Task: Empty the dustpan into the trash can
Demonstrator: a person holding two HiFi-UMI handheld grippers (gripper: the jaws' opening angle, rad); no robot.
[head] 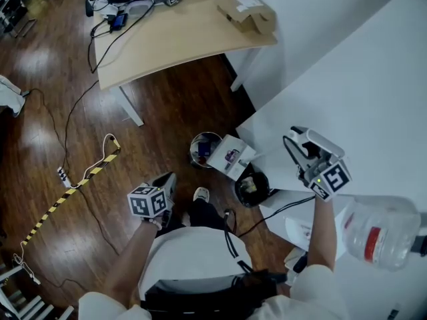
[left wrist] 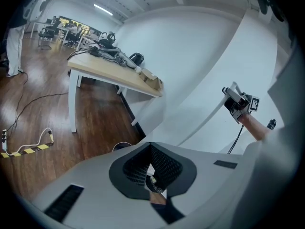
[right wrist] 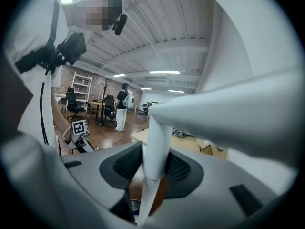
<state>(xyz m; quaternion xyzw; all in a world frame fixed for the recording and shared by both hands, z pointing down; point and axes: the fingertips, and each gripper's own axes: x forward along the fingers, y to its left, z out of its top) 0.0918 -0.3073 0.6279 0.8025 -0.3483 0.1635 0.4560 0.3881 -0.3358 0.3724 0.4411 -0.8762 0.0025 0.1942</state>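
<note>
Hold state: right gripper (head: 302,150) clamped on white dustpan handle (right wrist: 155,144).
The handle runs up out of the jaws. The black trash can (head: 238,189) stands on the floor, down-left, apparently nearer this gripper. The left gripper (head: 166,185) has its jaws together, empty.

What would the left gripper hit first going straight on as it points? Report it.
Most likely the round trash can on the floor just ahead of the left gripper; depth is unclear, so it might pass over it.
</note>
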